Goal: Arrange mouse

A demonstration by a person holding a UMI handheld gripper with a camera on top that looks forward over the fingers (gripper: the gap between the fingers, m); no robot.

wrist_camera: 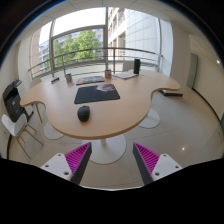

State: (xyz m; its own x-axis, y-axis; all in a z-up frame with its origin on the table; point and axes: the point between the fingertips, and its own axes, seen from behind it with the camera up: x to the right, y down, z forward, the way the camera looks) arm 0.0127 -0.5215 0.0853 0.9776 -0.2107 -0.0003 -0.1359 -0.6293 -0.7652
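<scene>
A dark mouse (83, 113) lies on the light wooden table (130, 105), near its front edge. A dark mouse mat (96, 94) lies just behind it, toward the middle of the table. My gripper (112, 158) is open and empty, its pink pads (78, 157) spread wide. It is held well back from the table, above the floor, and the mouse is far beyond the fingers and slightly to the left.
A small orange-brown object (109, 74) and a dark upright item (137, 67) stand at the table's far side. A chair (15, 105) stands at the left. The table's white pedestal base (108, 148) is just ahead of the fingers. Large windows are behind.
</scene>
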